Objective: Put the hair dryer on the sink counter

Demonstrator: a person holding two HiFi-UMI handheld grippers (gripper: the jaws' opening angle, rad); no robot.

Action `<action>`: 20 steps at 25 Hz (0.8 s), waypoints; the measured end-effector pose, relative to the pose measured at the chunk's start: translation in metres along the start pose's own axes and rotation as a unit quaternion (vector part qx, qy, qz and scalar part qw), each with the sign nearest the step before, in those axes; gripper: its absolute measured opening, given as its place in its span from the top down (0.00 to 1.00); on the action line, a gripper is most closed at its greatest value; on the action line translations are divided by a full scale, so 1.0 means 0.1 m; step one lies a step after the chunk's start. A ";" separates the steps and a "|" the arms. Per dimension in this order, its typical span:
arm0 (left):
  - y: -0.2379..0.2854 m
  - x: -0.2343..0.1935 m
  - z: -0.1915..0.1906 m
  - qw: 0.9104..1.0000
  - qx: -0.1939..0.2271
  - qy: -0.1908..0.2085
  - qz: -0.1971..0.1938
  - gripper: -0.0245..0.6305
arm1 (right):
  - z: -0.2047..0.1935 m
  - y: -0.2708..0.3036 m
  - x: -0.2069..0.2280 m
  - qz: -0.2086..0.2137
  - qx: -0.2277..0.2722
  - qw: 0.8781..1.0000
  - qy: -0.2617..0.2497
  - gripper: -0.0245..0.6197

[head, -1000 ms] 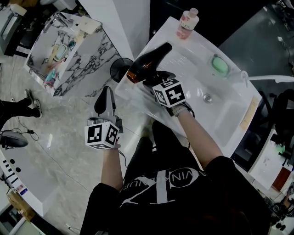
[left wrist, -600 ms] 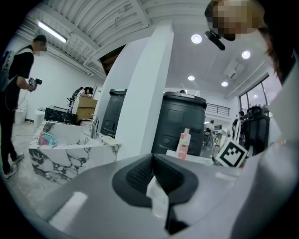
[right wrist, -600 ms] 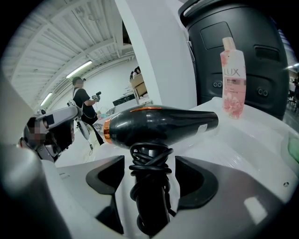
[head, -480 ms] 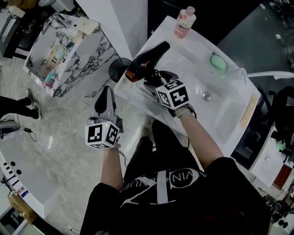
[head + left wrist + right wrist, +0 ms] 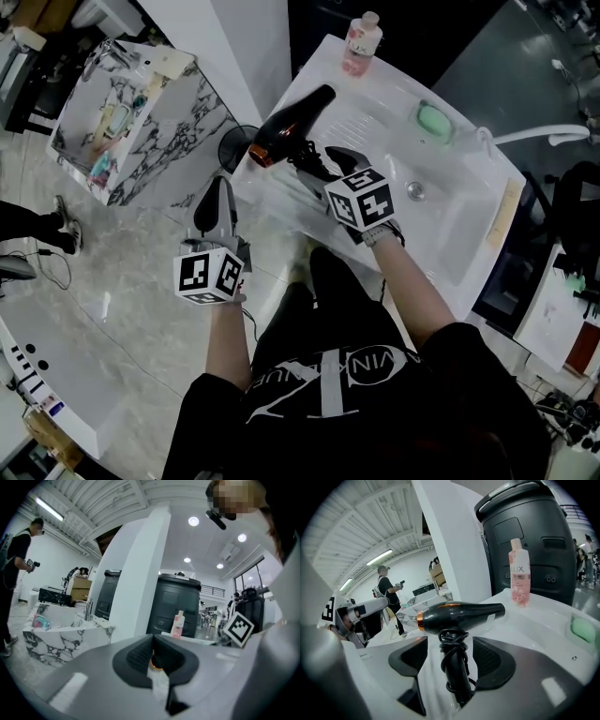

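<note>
The black hair dryer (image 5: 286,122) with an orange ring lies on its side on the white sink counter (image 5: 375,112), its cord wound round the handle. My right gripper (image 5: 325,161) hovers just behind it, open. In the right gripper view the hair dryer (image 5: 459,613) has its handle between the jaws of my right gripper (image 5: 450,651), whose pads (image 5: 490,656) stand clear of it on both sides. These jaws have just been closing slightly. My left gripper (image 5: 218,187) hangs over the floor to the counter's left, shut and empty; the left gripper (image 5: 152,641) has nothing between its tips.
A pink bottle (image 5: 359,45) stands at the counter's far corner, a green soap (image 5: 432,120) by the basin, a faucet (image 5: 534,138) at right. A marble counter (image 5: 131,112) and a black round bin (image 5: 242,141) stand to the left. A person (image 5: 386,590) stands far off.
My right gripper has drawn back and up from the hair dryer, which stays lying on the counter. The left gripper has kept still.
</note>
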State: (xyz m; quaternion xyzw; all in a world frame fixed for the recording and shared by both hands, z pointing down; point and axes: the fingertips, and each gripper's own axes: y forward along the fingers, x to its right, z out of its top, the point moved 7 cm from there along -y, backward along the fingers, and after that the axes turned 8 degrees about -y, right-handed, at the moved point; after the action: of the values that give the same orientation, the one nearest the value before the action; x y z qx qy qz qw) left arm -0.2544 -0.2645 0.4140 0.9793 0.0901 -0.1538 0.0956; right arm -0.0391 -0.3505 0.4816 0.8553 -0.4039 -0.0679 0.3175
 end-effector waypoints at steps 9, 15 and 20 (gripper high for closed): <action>-0.06 0.14 0.03 1.000 0.002 0.007 -0.022 0.96 | -0.02 -0.48 0.06 -0.049 0.049 0.998 0.015 0.78; -0.13 0.20 0.07 0.999 0.009 0.013 -0.031 0.96 | -0.03 -0.79 0.10 -0.076 0.086 0.993 0.028 0.95; -0.18 0.27 0.12 0.999 0.011 0.020 -0.039 0.96 | -0.01 -1.03 0.10 -0.094 0.118 0.988 0.026 0.96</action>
State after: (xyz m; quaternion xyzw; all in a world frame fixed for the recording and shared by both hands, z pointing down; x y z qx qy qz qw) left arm -0.2361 -0.2458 0.3911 0.9789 0.1285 -0.1392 0.0771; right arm 0.0347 -0.3091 0.4227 0.9223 -0.3188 -0.0271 0.2167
